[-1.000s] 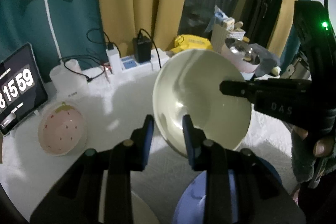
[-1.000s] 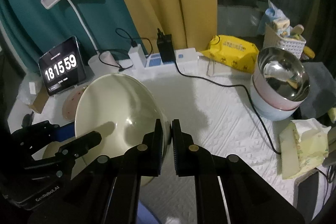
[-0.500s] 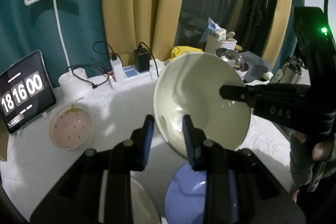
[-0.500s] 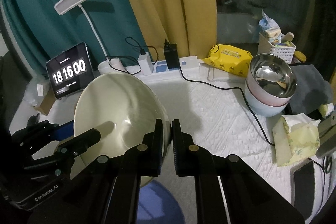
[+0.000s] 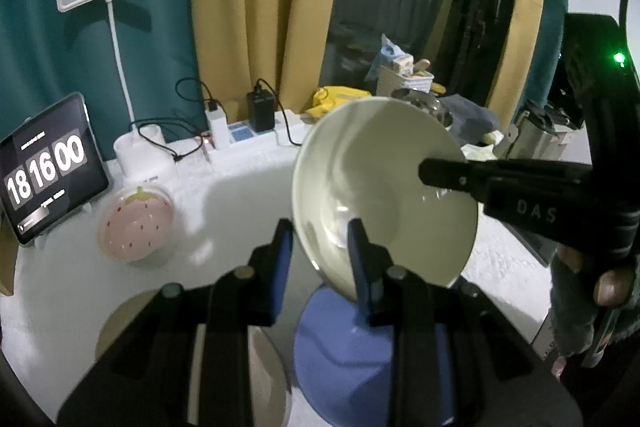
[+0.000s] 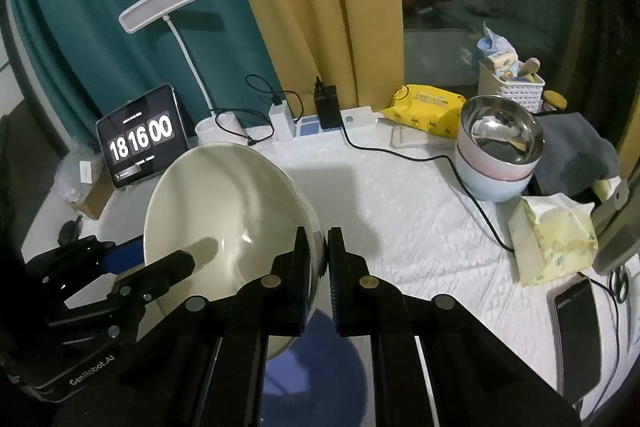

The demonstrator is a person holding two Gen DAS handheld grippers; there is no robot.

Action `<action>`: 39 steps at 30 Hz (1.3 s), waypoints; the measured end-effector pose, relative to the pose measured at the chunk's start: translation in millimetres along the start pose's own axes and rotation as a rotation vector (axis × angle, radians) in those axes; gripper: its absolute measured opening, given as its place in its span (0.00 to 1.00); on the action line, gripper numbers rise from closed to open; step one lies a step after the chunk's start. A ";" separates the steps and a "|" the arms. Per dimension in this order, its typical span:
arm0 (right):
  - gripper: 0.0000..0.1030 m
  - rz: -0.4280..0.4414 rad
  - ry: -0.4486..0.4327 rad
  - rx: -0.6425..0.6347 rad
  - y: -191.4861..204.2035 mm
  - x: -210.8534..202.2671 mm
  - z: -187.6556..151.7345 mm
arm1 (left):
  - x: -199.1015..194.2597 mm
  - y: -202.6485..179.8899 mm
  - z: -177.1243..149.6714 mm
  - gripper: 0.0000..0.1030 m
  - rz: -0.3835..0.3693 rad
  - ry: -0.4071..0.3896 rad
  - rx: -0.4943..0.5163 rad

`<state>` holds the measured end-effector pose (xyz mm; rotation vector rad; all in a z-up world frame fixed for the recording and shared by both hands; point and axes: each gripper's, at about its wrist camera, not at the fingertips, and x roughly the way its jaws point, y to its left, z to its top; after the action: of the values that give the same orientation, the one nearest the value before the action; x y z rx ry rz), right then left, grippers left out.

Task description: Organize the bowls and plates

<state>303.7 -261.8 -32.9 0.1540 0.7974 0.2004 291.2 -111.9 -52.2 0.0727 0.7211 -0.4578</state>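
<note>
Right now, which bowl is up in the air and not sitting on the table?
The big cream bowl. Both grippers pinch its rim and it hangs tilted above the table, while the pink strawberry bowl and the stacked metal bowl sit on the white cloth.

Open white table mid-right, wide lane, only a black cable across it. Blocked at rear by power strip w/ chargers, yellow wipes pack, lamp base. Blocked far right by stacked bowls w/ steel one on top, tissue pack, phone. Left side tight: tablet clock, strawberry bowl. Below the raised cream bowl: blue bowl, beige plate just beside.
</note>
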 end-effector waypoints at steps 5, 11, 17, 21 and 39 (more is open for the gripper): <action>0.09 -0.004 0.007 0.002 0.9 -5.5 -9.1 | -4.1 -4.4 -6.0 0.28 0.000 0.002 -0.001; 0.09 -0.004 0.011 0.006 1.6 -12.1 -19.3 | -10.7 -10.1 -16.4 0.28 0.000 0.003 0.002; 0.09 -0.003 0.019 0.007 4.4 -16.6 -29.9 | -17.3 -14.9 -26.5 0.28 0.002 0.007 -0.001; 0.09 -0.003 0.025 0.010 5.5 -18.3 -38.3 | -20.4 -17.9 -34.4 0.28 0.002 0.013 0.000; 0.09 0.006 0.108 0.058 0.2 -2.5 -78.4 | -7.1 -22.8 -69.1 0.28 0.004 0.093 0.006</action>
<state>245.2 -257.3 -85.2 0.2016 0.9109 0.1923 234.0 -114.6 -97.5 0.1014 0.8105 -0.4553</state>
